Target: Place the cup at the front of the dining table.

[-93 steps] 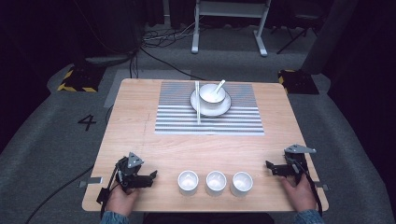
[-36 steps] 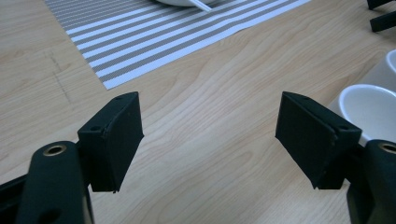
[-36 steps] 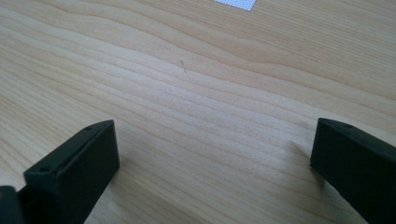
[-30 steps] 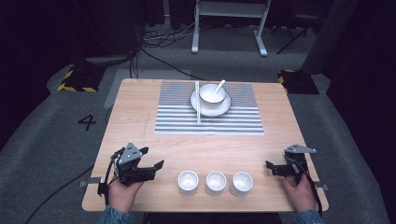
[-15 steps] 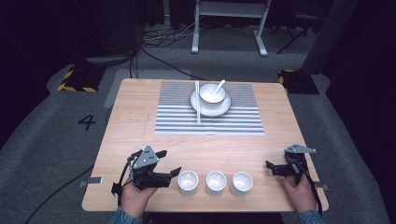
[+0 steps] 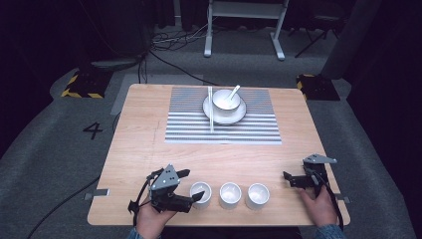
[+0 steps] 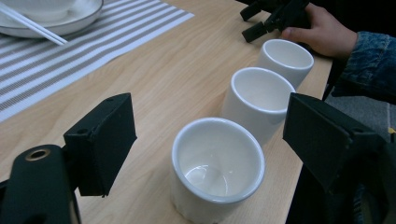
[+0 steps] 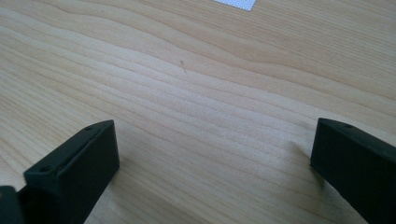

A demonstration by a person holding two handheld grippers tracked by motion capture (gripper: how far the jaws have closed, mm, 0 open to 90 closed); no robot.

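Three white cups stand in a row near the table's front edge: the left cup (image 6: 201,190) (image 7: 217,168), the middle cup (image 6: 230,194) (image 7: 261,98) and the right cup (image 6: 258,195) (image 7: 286,58). My left gripper (image 6: 191,184) (image 7: 212,126) lies level at the left cup. Its jaws have just been opening and now stand wide on either side of that cup, with gaps to its wall. My right gripper (image 6: 288,179) (image 8: 212,149) rests open over bare wood at the front right, with nothing between its jaws.
A striped placemat (image 6: 224,127) lies at the far middle of the wooden table (image 6: 144,134). On it sit a white bowl (image 6: 226,99) with a spoon on a plate, and chopsticks (image 6: 210,112) beside the bowl. The person's right hand (image 7: 322,35) holds the right gripper beyond the cups.
My left gripper has slid right along the front edge up to the left cup, and its jaws have spread around it. The right gripper and the cups have stayed still.
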